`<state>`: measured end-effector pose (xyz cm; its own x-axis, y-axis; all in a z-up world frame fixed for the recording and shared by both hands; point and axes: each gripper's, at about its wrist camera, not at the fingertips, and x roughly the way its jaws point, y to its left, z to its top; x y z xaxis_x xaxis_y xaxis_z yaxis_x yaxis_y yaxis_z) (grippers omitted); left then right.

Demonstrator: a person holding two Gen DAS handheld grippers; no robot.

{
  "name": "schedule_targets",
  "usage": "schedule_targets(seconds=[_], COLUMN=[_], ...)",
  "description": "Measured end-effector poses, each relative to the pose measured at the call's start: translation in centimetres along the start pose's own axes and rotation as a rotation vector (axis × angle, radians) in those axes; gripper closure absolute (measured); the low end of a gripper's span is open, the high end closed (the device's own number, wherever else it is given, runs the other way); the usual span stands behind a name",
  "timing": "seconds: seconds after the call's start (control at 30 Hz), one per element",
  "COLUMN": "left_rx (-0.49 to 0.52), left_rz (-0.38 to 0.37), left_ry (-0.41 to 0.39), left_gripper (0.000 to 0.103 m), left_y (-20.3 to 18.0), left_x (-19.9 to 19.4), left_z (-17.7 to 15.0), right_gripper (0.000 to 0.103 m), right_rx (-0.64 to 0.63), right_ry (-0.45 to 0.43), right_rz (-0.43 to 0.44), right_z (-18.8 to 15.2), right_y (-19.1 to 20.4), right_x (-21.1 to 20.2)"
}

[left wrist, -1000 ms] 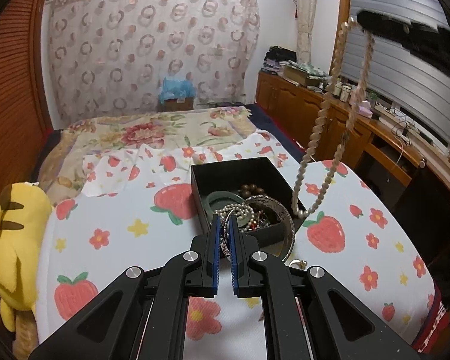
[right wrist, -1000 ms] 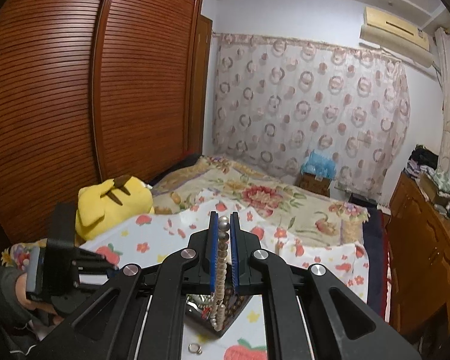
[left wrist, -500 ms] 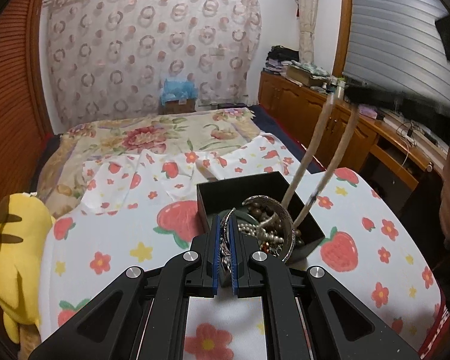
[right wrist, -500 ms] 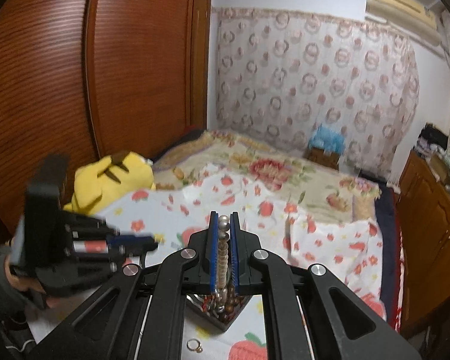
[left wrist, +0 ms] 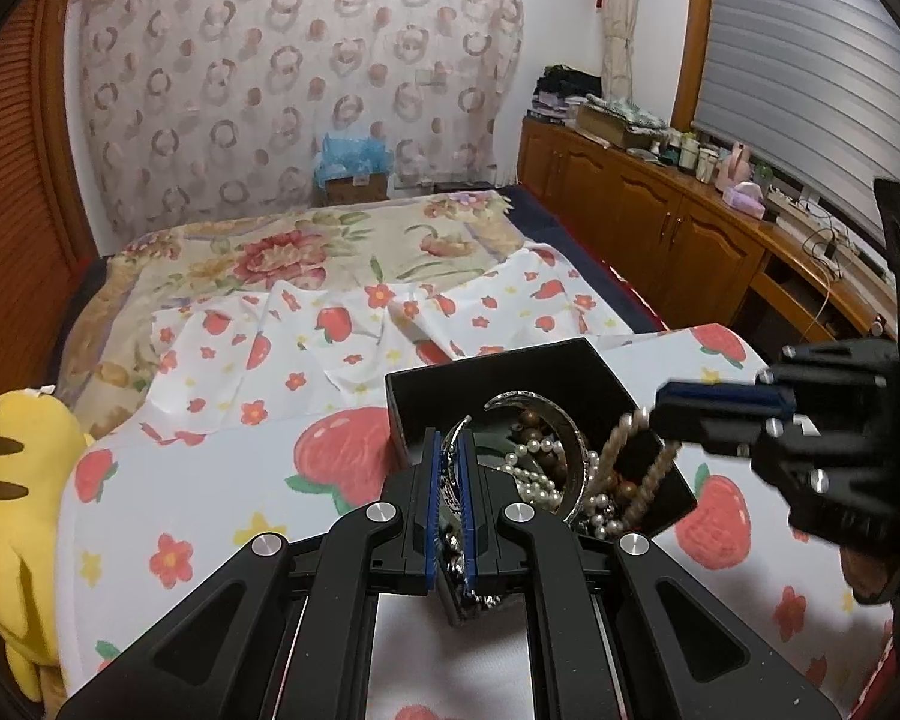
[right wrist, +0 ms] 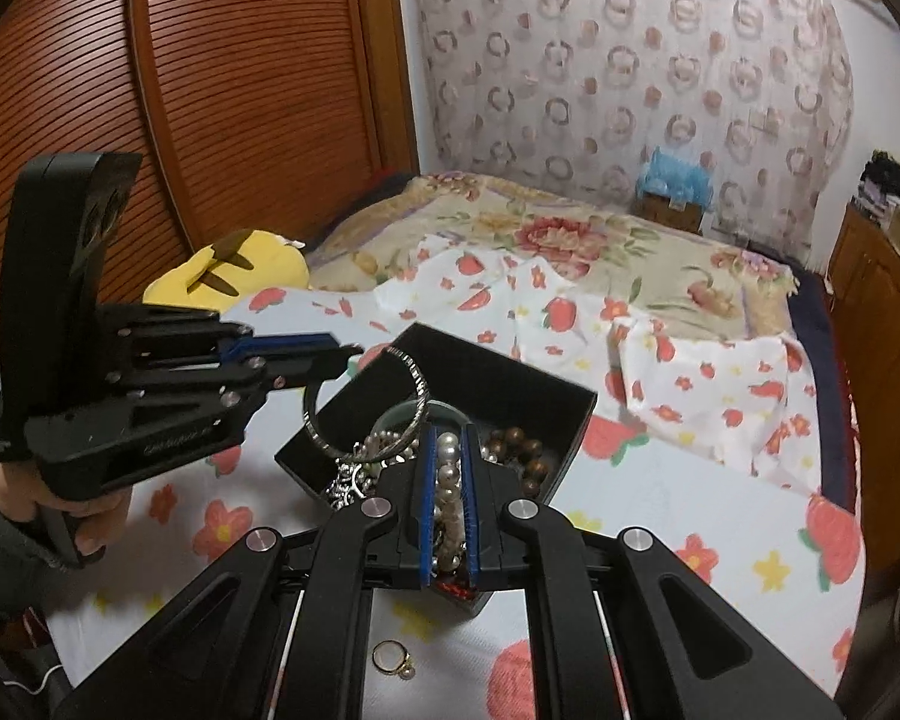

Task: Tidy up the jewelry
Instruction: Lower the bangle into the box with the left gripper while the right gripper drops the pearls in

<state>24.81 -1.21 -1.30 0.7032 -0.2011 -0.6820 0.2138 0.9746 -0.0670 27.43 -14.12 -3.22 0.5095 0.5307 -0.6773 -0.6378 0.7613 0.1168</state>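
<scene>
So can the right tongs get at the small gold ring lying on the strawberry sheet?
Probably not yet: the right tongs are shut on the pearl bead necklace; the gold ring lies uncovered beside the black box.

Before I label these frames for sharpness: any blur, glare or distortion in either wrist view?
Left wrist view: fisheye bends the window frame; the right gripper is slightly smeared. Right wrist view: curved wardrobe, dark vignette corners, small glints on the silver bangle; otherwise sharp.
</scene>
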Motion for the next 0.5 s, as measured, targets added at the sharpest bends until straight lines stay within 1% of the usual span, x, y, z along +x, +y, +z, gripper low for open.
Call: schedule_targets(seconds=[0.07,0.17,0.5], left_rx=[0.001,0.013,0.041], left_rz=[-0.005,-0.006,-0.017], left_ry=[0.008,0.024,0.038], left_gripper=[0.098,0.098,0.097], left_y=[0.0,-0.3,-1.6], left_x=[0.5,1.2,2.3], left_z=[0.1,0.1,0.5], right_gripper=[0.093,0.089,0.089], right_rx=[0.008,0.023,0.043], right_ry=[-0.002,-0.011,0.002], right_rz=[0.002,-0.002,-0.029], right_z=[-0.2,-0.6,-3.3], right_y=[-0.1,-0.5,-1.1], right_x=[0.1,-0.4,-1.7])
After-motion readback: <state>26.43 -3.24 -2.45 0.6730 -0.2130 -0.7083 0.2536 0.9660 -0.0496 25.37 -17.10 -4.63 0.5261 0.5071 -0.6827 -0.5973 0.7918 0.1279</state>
